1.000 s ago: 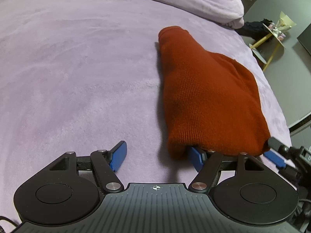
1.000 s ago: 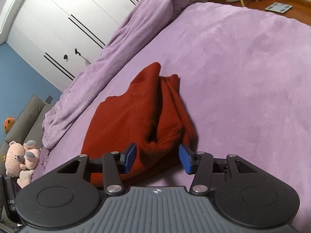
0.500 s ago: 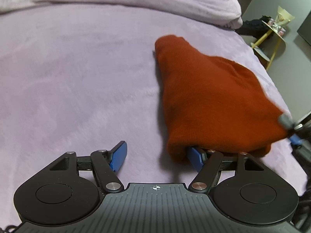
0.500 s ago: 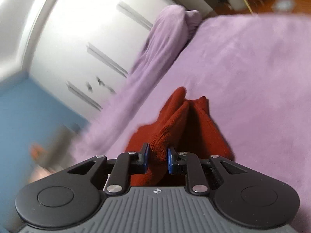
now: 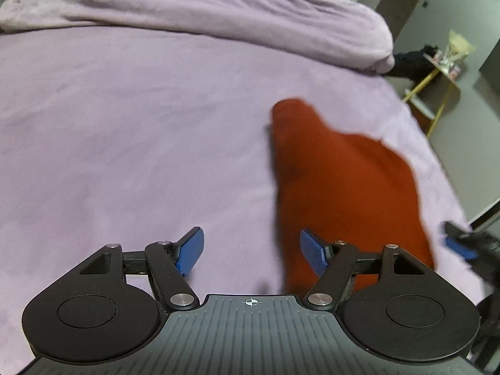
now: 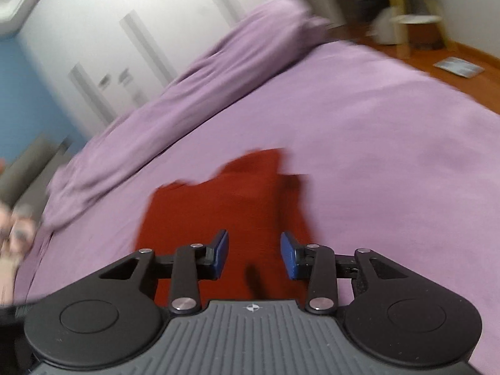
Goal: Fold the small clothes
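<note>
Item: rust-red knit garment (image 5: pixel 350 193), lying on the purple bedspread (image 5: pixel 125 143), well short of the rolled duvet (image 5: pixel 218 15) at the bed's far edge.

Progress, judged: garment looks doubled into a compact bundle; squaring or a final fold probably remains.

Left gripper (image 5: pixel 251 251): jaws wide, nothing between them, garment beside its right finger.

Right gripper (image 6: pixel 253 254): jaws opening, garment beneath, not pinched.

Left view only: yellow side table (image 5: pixel 437 93). Right view only: wardrobe doors (image 6: pixel 131 37), wooden floor (image 6: pixel 468 59).

Garment (image 5: pixel 343 187) on bed (image 5: pixel 125 125)
</note>
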`<act>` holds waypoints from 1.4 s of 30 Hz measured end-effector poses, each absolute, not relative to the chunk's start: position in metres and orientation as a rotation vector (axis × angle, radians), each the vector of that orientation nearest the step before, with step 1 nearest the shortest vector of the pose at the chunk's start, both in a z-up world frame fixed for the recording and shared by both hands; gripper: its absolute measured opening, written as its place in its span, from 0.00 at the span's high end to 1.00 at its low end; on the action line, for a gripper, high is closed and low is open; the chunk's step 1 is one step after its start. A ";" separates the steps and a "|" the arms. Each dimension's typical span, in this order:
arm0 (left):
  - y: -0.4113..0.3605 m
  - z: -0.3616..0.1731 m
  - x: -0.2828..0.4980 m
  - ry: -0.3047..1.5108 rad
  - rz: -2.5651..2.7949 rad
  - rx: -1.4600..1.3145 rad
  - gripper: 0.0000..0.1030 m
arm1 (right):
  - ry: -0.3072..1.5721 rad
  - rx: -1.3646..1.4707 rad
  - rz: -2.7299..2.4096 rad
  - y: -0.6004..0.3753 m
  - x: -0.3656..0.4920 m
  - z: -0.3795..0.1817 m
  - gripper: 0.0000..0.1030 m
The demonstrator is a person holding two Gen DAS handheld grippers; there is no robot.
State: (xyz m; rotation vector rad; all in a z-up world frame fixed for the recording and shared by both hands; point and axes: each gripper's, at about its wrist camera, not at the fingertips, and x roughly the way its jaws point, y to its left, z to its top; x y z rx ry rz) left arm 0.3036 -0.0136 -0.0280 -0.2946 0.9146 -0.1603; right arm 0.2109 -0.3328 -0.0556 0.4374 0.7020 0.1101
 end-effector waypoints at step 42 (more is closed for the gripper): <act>-0.111 -0.092 0.488 0.977 -0.029 -0.126 0.02 | 0.760 0.125 0.009 -0.294 0.400 -0.124 0.89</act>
